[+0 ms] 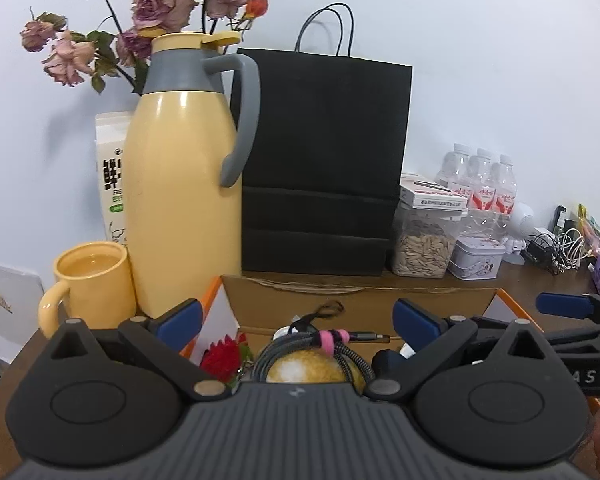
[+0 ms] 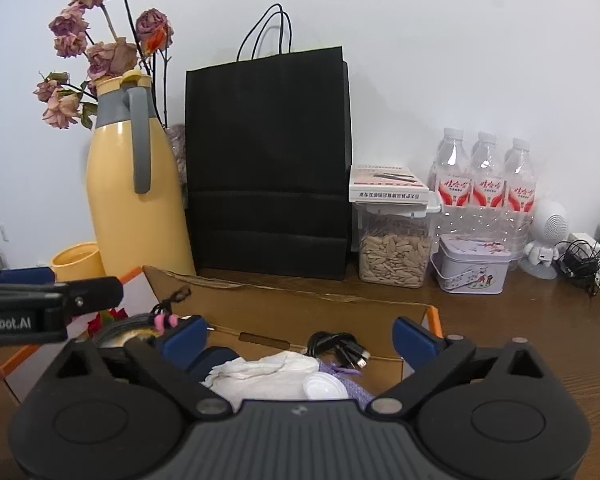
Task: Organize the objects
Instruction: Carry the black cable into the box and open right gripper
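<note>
Both wrist views look forward and slightly downward, close over an open cardboard box (image 1: 352,300) toward the wall. The left view faces the yellow jug (image 1: 184,184) nearer; the right view sits further right. Both share the black bag (image 2: 268,160).

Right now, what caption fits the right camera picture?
Open right gripper above a cardboard box of cables and tissues.

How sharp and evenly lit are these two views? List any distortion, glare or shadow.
Left wrist view: sharp, fisheye-bowed, dark corners, glare streak on the yellow flask, soft flower shadows on the wall. Right wrist view: equally sharp and bowed, black paper bag featureless.
</note>
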Motion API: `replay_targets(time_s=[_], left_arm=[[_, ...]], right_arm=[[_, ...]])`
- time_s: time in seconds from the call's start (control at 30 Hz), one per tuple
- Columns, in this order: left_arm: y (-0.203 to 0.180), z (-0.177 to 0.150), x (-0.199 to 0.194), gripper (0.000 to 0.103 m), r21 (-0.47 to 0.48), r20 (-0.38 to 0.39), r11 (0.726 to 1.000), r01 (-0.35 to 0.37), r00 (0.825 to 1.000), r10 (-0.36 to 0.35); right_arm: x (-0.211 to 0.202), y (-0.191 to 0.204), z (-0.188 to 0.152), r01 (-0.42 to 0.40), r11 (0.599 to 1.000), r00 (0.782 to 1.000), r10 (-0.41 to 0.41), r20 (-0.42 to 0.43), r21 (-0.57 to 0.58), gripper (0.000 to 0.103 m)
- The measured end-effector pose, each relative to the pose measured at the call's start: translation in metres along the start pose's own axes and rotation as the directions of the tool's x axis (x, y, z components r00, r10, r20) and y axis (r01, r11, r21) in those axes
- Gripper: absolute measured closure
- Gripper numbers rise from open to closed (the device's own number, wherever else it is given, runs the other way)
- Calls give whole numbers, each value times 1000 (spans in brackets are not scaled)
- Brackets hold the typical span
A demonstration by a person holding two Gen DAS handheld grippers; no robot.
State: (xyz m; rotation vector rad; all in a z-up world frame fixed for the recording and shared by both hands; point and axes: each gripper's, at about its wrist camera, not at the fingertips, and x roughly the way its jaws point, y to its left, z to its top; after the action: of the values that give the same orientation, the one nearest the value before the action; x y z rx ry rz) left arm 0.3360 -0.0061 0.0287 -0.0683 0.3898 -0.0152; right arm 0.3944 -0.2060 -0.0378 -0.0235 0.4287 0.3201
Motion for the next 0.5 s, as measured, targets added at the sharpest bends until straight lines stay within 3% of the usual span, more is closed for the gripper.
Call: replay_targets(time_s=[0.5], left_arm=[[0, -14, -58, 0, 3, 12, 1000, 18, 1000, -18]], right_arm=[[-55, 10, -18, -17, 999, 1000, 17, 2, -49, 1]])
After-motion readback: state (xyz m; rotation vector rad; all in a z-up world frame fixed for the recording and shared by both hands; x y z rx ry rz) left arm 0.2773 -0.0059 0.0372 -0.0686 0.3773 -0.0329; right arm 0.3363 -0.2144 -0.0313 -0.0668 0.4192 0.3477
